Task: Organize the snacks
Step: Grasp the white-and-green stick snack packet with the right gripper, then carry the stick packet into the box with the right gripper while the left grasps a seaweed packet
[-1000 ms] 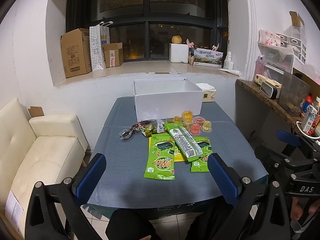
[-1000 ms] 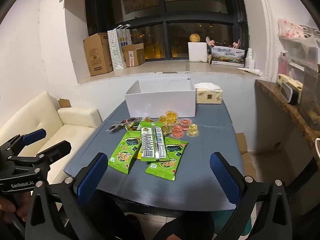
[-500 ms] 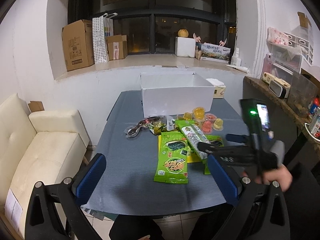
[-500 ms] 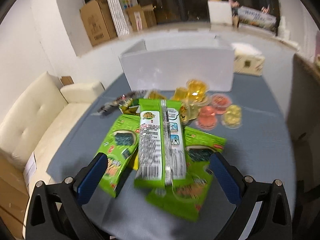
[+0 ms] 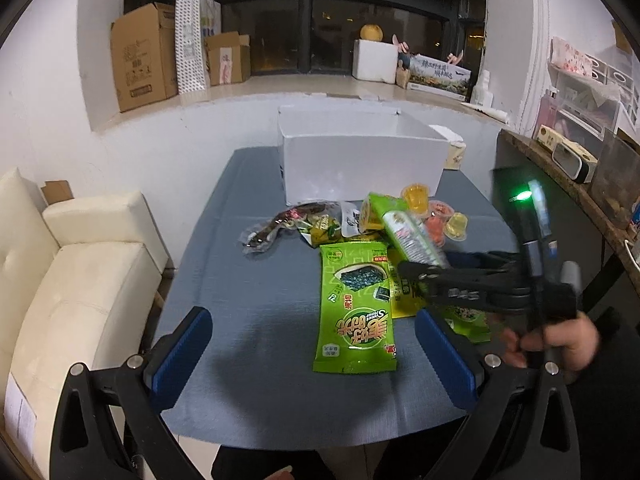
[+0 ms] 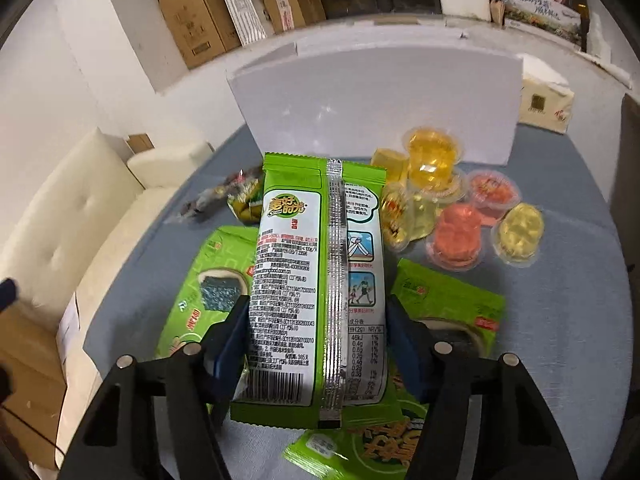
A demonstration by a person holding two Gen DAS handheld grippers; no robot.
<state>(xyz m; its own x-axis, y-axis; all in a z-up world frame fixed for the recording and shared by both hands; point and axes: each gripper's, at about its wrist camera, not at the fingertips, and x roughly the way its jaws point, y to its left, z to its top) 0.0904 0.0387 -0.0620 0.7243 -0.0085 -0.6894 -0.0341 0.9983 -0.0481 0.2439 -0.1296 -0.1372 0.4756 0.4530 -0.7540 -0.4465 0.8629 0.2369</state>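
Note:
On the blue-grey table (image 5: 248, 280) lies a heap of snacks in front of a white box (image 5: 360, 168). My right gripper (image 6: 318, 308) is closing on a long green-and-white seaweed pack (image 6: 316, 264) that lies on top, back side up, and its blue pads press the pack's two long edges. From the left wrist view that gripper (image 5: 424, 272) reaches in from the right with a hand behind it. Flat green seaweed packs (image 5: 356, 304) lie under it. Several jelly cups (image 6: 460, 240) stand to the right. My left gripper (image 5: 312, 316) hovers open over the table's near part, holding nothing.
Dark and yellow-green small wrappers (image 5: 280, 224) lie left of the heap. A tissue box (image 6: 544, 100) stands right of the white box. A cream sofa (image 5: 80, 260) is to the left, a counter with containers (image 5: 580, 184) to the right.
My right gripper came down onto the heap and narrowed its jaws around the top seaweed pack. The left gripper moved forward and down, closer to the table.

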